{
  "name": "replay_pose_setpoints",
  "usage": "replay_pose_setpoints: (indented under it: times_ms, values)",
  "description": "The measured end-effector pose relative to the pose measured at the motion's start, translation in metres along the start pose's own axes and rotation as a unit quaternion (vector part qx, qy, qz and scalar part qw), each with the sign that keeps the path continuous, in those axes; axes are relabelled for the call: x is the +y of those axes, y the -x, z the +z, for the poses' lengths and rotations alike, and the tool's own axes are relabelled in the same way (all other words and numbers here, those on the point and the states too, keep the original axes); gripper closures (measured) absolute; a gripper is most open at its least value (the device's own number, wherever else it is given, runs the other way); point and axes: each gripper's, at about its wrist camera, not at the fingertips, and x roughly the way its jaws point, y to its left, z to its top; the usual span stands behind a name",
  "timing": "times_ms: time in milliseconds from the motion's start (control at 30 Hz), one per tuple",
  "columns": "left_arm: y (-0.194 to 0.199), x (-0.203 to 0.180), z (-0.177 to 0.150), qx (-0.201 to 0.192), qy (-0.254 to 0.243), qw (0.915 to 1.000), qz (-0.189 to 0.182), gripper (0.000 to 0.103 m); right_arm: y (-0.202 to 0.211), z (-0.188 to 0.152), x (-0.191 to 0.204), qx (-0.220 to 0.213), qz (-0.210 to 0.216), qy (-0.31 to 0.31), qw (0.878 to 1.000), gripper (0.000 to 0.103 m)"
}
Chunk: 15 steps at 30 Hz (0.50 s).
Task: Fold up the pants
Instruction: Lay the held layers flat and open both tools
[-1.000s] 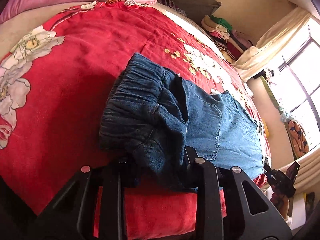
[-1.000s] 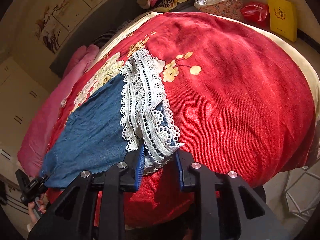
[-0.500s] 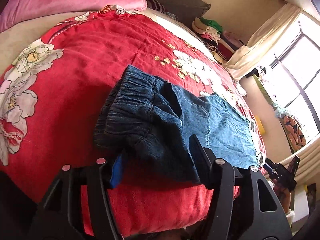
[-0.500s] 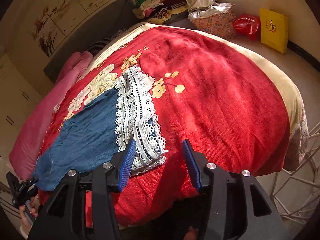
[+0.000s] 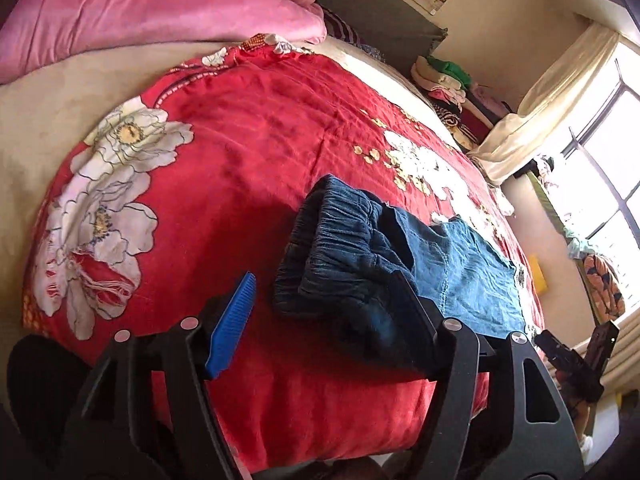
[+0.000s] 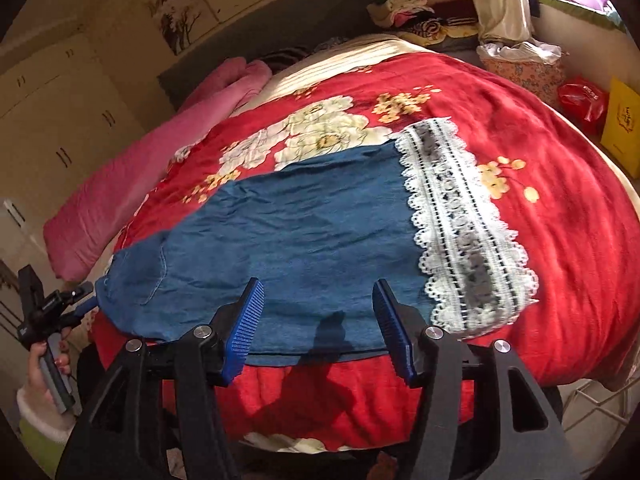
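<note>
Blue denim pants (image 5: 460,264) lie flat on a red floral bedspread (image 5: 248,140), folded lengthwise. The gathered waistband (image 5: 336,240) is at my left gripper's end. The white lace hem (image 6: 460,224) is at the right gripper's end. My left gripper (image 5: 324,312) is open, its jaws wide apart just in front of the waistband, holding nothing. My right gripper (image 6: 320,316) is open and empty at the near edge of the leg fabric (image 6: 312,236). The left gripper also shows in the right wrist view (image 6: 44,312).
A pink quilt (image 5: 152,12) lies at the head of the bed. Piles of clothes (image 5: 444,80) sit beyond the far side. A yellow bag (image 6: 622,132) and red bag (image 6: 582,100) lie on the floor. A window (image 5: 608,184) is at right.
Both grippers have opened and let go: the left released the waistband, the right released the lace hem. Both pulled back; the right now faces the middle of the leg.
</note>
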Motion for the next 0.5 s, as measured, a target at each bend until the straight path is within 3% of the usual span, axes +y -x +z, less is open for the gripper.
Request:
replay_pose_setpoints:
  times_ms: [100,200,233,300,400,500]
  values:
    - [-0.02,-0.002,0.005,0.018,0.01,0.9998,-0.007,0.073,-0.013,-0.001,0.019,0.016,0.012,0.02,1.0,0.047]
    - [-0.024,-0.017,0.01,0.002,-0.028,0.9994,0.022,0.081,-0.026,-0.001,0.033,0.029,0.017,0.037,0.999,0.047]
    - [-0.022,-0.02,0.012,-0.007,-0.041,0.9985,0.034,0.095,-0.03,-0.001,0.034,0.034,0.016,0.041,0.998,0.047]
    - [-0.021,-0.02,0.014,-0.017,-0.062,0.9962,0.059,0.094,-0.038,-0.004,0.03,0.047,0.012,0.032,0.998,0.047]
    - [-0.031,-0.006,0.013,0.007,-0.038,0.9978,0.053,0.094,-0.05,-0.01,0.016,0.067,0.002,0.008,0.998,0.047]
    - [-0.031,0.007,0.008,0.001,-0.02,0.9982,0.057,0.092,-0.051,-0.015,0.014,0.067,0.001,0.013,0.998,0.047]
